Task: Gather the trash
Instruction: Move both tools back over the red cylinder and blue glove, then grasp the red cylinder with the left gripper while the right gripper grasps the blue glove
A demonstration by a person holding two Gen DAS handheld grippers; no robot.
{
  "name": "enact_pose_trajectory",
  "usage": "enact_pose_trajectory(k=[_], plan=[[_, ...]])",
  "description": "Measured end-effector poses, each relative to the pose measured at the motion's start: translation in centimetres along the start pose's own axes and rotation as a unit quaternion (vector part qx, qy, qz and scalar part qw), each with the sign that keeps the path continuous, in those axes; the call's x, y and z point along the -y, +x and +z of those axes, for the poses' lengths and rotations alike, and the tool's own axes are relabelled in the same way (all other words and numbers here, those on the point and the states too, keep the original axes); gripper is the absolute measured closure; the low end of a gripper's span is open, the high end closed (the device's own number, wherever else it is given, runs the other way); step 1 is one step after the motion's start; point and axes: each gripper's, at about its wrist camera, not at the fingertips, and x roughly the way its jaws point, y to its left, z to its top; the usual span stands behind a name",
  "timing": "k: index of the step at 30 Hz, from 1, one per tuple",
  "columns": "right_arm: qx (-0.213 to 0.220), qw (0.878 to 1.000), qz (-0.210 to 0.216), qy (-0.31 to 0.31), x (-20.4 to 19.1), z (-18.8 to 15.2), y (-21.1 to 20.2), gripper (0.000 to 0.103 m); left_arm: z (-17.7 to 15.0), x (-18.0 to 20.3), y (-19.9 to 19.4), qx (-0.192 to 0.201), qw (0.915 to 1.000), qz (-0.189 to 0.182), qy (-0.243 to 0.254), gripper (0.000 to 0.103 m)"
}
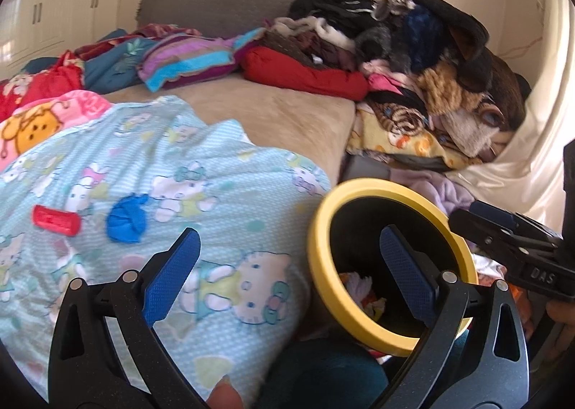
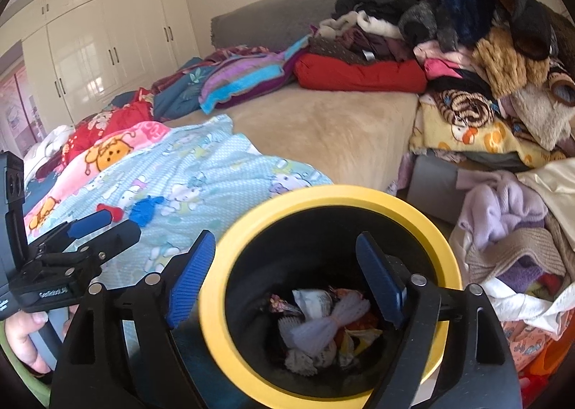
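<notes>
- Surface: bed with pale-blue cartoon-print quilt; white wardrobe far left.
- Left gripper: fingers apart, empty.
- Right gripper: fingers apart, empty, above yellow-rimmed black bin.
- Crumpled blue wrapper and red wrapper lie on quilt, far left of left gripper.

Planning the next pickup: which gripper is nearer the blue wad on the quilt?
Left. The left gripper hangs open just short of the blue wad. The right gripper is open over the bin, farther from the wad.

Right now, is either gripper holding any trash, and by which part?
Nothing is held. The left gripper and right gripper are both open and empty; the right hangs over the yellow-rimmed bin.
</notes>
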Motion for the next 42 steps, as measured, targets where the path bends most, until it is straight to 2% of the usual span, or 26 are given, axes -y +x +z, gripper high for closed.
enact_pose_trajectory(k=[11, 23, 33, 37, 42], plan=[[0.01, 0.999, 0.026, -0.024, -5.2, 0.8, 1.3, 0.024, 0.5, -4.5, -2.2, 0.038, 0.9973, 0.058, -0.024, 0.011], [0.003, 0.997, 0.055, -0.054, -11.2, 1.4, 5.0, 0.024, 0.5, -11.4, -3.8, 0.054, 0.9885, 0.113, -0.085, 0.011], [-0.033, 0.995, 0.083, -0.035, -15.0, 1.2, 10.5, 0.024, -0.7, -18.3, -4.3, 0.048, 0.9739, 0.159, -0.154, 0.011], [-0.053, 0.994, 0.092, -0.032, -16.4, 1.0, 12.9, 0.025, -1.4, -20.6, -4.0, 0.042, 0.9688, 0.164, -0.181, 0.011], [-0.083, 0.99, 0.105, -0.039, -18.7, 0.6, 16.3, 0.03, -2.1, -23.0, -3.2, 0.034, 0.9623, 0.162, -0.216, 0.012]])
